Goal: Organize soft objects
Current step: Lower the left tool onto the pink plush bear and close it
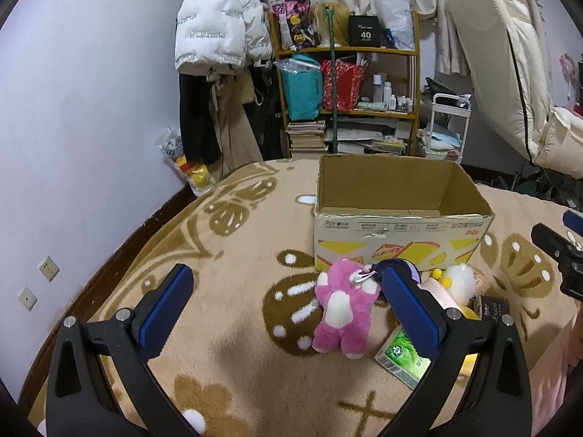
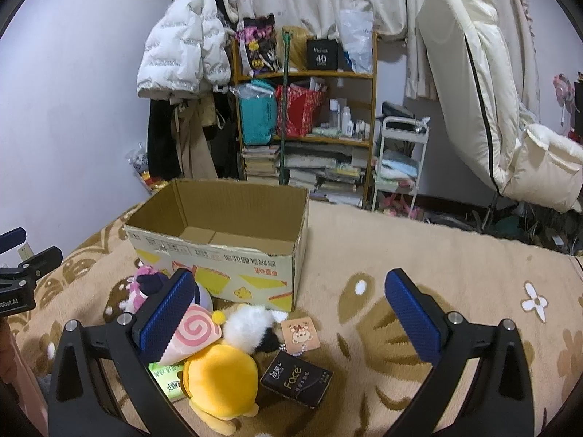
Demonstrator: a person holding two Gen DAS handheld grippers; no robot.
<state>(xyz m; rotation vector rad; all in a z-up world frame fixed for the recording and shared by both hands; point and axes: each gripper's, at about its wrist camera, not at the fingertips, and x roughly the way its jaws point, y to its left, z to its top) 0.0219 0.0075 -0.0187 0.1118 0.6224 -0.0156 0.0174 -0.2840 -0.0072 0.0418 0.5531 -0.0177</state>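
Observation:
A pink plush bear (image 1: 342,309) lies on the beige blanket in front of an open, empty cardboard box (image 1: 397,215). Between the blue pads of my left gripper (image 1: 288,302), which is open, there is only blanket; the bear lies just inside the right finger. Beside the bear are a dark purple plush (image 1: 397,266) and a white fluffy plush (image 1: 461,278). My right gripper (image 2: 289,300) is open above the blanket. Near its left finger lie a yellow plush (image 2: 218,382), a pink swirl plush (image 2: 195,333) and a white-and-black fluffy plush (image 2: 247,324).
A green tissue pack (image 1: 400,357) and a black "face" tissue pack (image 2: 297,382) lie among the toys. A small card tag (image 2: 300,331) lies by the box (image 2: 218,247). Beyond the bed stand a cluttered shelf (image 2: 306,127), hanging coats and a white trolley.

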